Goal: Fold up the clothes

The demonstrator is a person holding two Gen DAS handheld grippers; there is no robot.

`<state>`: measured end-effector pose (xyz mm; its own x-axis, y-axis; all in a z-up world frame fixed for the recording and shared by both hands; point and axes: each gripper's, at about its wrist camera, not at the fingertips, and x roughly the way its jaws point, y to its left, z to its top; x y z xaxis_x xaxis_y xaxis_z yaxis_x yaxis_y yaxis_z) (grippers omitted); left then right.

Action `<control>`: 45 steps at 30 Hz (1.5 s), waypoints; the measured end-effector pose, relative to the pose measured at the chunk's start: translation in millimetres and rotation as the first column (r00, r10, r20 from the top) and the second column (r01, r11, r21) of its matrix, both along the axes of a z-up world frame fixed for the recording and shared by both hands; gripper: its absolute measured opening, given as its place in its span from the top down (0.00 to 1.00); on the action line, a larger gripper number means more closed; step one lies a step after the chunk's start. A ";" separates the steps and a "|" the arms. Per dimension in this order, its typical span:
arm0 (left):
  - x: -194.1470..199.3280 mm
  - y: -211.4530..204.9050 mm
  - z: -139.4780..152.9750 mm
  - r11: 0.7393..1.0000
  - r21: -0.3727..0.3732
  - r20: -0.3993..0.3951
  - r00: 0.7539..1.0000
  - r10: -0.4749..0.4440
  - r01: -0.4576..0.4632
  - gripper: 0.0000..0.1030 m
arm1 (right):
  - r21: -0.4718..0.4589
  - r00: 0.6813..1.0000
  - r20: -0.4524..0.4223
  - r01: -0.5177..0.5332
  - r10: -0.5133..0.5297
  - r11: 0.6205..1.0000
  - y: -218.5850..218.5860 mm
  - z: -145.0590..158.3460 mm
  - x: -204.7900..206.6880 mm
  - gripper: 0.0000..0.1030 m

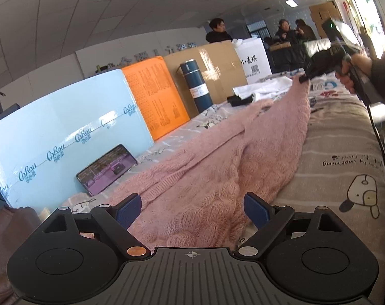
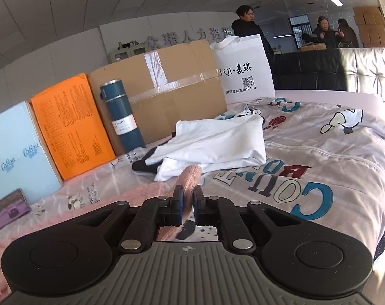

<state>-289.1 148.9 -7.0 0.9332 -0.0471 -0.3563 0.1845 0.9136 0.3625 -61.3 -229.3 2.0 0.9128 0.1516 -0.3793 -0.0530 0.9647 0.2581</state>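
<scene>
A pink knitted sweater (image 1: 233, 152) lies stretched out along the bed toward the far end. My left gripper (image 1: 192, 209) stands open over its near edge, blue pads (image 1: 129, 208) wide apart, with knit below them but not pinched. In the same view my right gripper (image 1: 303, 78), held by a hand, lifts the sweater's far end. In the right wrist view the right gripper (image 2: 188, 198) is shut on a strip of the pink sweater (image 2: 191, 175), which sticks out past the fingertips.
A white garment (image 2: 218, 139) on a dark one lies crumpled ahead. Along the left stand a light blue box (image 1: 65, 137), an orange box (image 1: 154, 96), a blue flask (image 1: 196, 86), a cardboard box (image 2: 167, 86) and a white bag (image 2: 243, 73). A phone (image 1: 107, 169) leans on the blue box. People stand in the background.
</scene>
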 end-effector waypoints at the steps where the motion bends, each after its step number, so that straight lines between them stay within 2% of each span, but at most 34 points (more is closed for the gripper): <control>1: -2.1 2.9 0.9 1.000 -0.016 0.005 1.000 0.008 -0.008 0.13 | -0.027 1.000 -0.025 0.002 -0.003 1.000 0.4 -5.9 3.3 0.93; 3: -5.8 8.3 3.0 0.999 -0.037 0.015 0.999 0.032 -0.031 0.13 | -0.064 0.996 -0.087 0.012 -0.018 0.998 0.9 -20.2 10.0 0.93; 5: -8.4 12.8 4.4 0.997 -0.037 0.022 0.997 0.069 -0.068 0.12 | -0.112 0.991 -0.112 0.062 -0.075 0.992 2.4 -26.9 12.5 0.86; 6: -9.4 14.5 4.6 0.996 -0.030 0.025 0.996 0.091 -0.090 0.12 | -0.132 0.990 -0.091 0.097 -0.109 0.987 4.2 -25.4 9.9 0.76; 7: -10.0 15.9 4.9 0.993 -0.019 0.027 0.993 0.113 -0.112 0.11 | -0.147 0.989 -0.062 0.125 -0.135 0.981 6.3 -22.9 6.4 0.62; 8: -10.1 17.8 5.1 0.991 -0.011 0.028 0.991 0.131 -0.131 0.11 | -0.152 0.992 -0.003 0.125 -0.127 0.980 10.3 -16.7 -0.8 0.57; 10: -7.4 19.2 2.8 0.987 0.016 0.009 0.987 0.159 -0.159 0.08 | -0.152 0.993 0.097 0.078 -0.064 0.985 20.9 -3.0 -14.5 0.52; 13: -1.5 17.0 -4.8 0.979 0.083 -0.045 0.981 0.188 -0.184 0.07 | -0.094 0.979 0.138 -0.135 0.147 0.986 43.7 14.6 -27.1 0.43; 15: -0.3 14.9 -9.8 0.976 0.117 -0.072 0.979 0.191 -0.182 0.07 | -0.028 0.937 0.091 -0.337 0.339 0.941 68.6 16.4 -26.2 0.40; 16: -1.0 14.4 -11.3 0.976 0.124 -0.078 0.979 0.191 -0.180 0.07 | 0.004 0.900 0.063 -0.432 0.431 0.902 82.7 15.5 -24.9 0.40; 18: -2.5 14.1 -12.5 0.975 0.131 -0.083 0.978 0.192 -0.180 0.07 | 0.072 0.801 0.016 -0.598 0.599 0.798 111.8 13.4 -22.3 0.40; 20: -6.6 14.3 -12.4 0.974 0.133 -0.081 0.977 0.197 -0.185 0.07 | 0.077 0.723 -0.048 -0.685 0.689 0.724 147.7 6.7 -21.7 0.40; 21: -9.6 14.8 -11.8 0.973 0.132 -0.076 0.977 0.199 -0.188 0.07 | 0.054 0.696 -0.084 -0.712 0.713 0.700 165.6 2.5 -22.5 0.40; 23: -15.9 16.9 -10.1 0.972 0.125 -0.065 0.976 0.210 -0.201 0.07 | -0.009 0.660 -0.168 -0.744 0.732 0.668 197.4 -6.2 -25.6 0.41; 24: -19.1 18.7 -9.1 0.970 0.119 -0.059 0.974 0.218 -0.210 0.07 | -0.026 0.642 -0.202 -0.759 0.740 0.651 208.2 -11.7 -26.7 0.46; 25: -22.2 20.4 -8.1 0.969 0.112 -0.053 0.973 0.227 -0.220 0.07 | -0.035 0.622 -0.222 -0.775 0.751 0.631 214.7 -16.0 -28.9 0.62; 27: -26.6 23.8 -5.8 0.967 0.104 -0.037 0.970 0.239 -0.235 0.07 | -0.048 0.588 -0.210 -0.804 0.781 0.593 216.7 -19.4 -38.4 0.79; 28: -29.0 26.3 -3.2 0.968 0.086 -0.020 0.971 0.238 -0.235 0.07 | -0.049 0.571 -0.202 -0.817 0.795 0.574 216.7 -20.4 -43.3 0.87; 29: -31.4 28.9 -0.5 0.970 0.068 -0.004 0.972 0.236 -0.235 0.07 | -0.026 0.556 -0.183 -0.827 0.811 0.561 211.6 -17.7 -47.9 0.87; 31: -34.5 33.4 5.6 0.973 0.021 0.040 0.972 0.230 -0.231 0.07 | 0.037 0.546 -0.129 -0.832 0.828 0.554 197.1 -8.0 -53.2 0.88; 34: -32.8 39.5 11.9 0.972 -0.041 0.090 0.968 0.236 -0.233 0.06 | 0.134 0.552 -0.037 -0.823 0.833 0.552 172.7 16.5 -60.3 0.88; 38: -17.4 37.8 9.9 0.956 0.015 0.102 0.951 0.291 -0.294 0.03 | 0.261 0.560 0.031 -0.804 0.828 0.534 148.0 39.0 -66.2 0.88; 42: -6.8 36.9 3.0 0.954 0.048 0.046 0.955 0.294 -0.297 0.03 | 0.142 0.615 0.003 -0.781 0.789 0.608 149.8 34.4 -77.0 0.88; 45: -2.9 34.7 -3.4 0.952 0.087 0.012 0.956 0.293 -0.293 0.03 | 0.048 0.634 -0.044 -0.771 0.772 0.635 158.7 17.8 -79.3 0.88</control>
